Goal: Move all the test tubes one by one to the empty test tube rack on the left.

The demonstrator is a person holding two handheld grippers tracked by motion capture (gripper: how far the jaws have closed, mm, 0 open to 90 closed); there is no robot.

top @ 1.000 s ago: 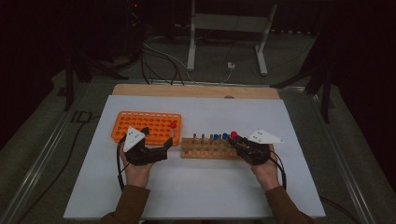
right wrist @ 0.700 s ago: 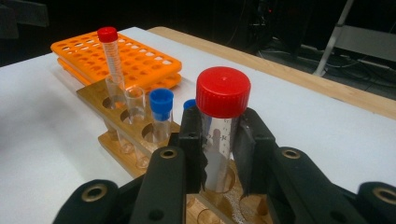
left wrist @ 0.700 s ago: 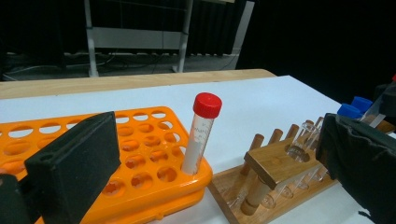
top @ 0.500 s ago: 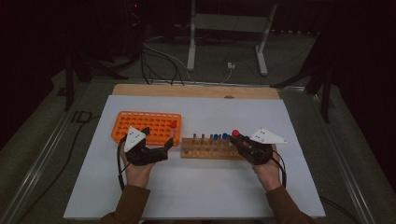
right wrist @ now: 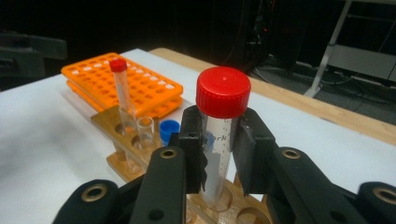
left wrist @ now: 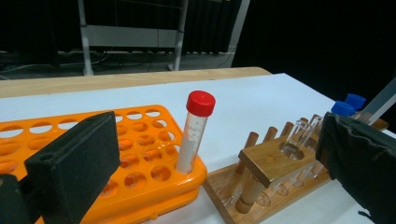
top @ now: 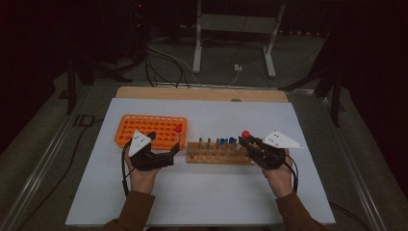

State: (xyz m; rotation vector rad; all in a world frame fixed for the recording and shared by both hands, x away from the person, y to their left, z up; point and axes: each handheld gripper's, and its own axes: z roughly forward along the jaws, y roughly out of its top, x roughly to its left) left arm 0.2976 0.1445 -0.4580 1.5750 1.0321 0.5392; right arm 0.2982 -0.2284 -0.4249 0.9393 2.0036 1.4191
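Right gripper (right wrist: pixel 219 154): jaws clamped on a red-capped tube (right wrist: pixel 220 140), gripping it just below the cap; the tube stands upright with its lower end at a hole at the right end of the wooden rack (top: pixel 219 153).
Left gripper (left wrist: pixel 210 154): jaws spread wide apart, grasping nothing; it sits at the near right corner of the orange rack (top: pixel 151 130).
Second red-capped tube (left wrist: pixel 195 130): upright in a hole at the near right corner of the orange rack, between the open jaws but farther off, touching neither.
Wooden rack: just right of the orange rack, holding clear tubes, a few with blue caps (left wrist: pixel 343 108).
Table (top: pixel 202 202): white sheet over a wooden top; both racks rest near its middle.
Hands: left hand (top: pixel 140 175) and right hand (top: pixel 279 175) come in from the near edge.
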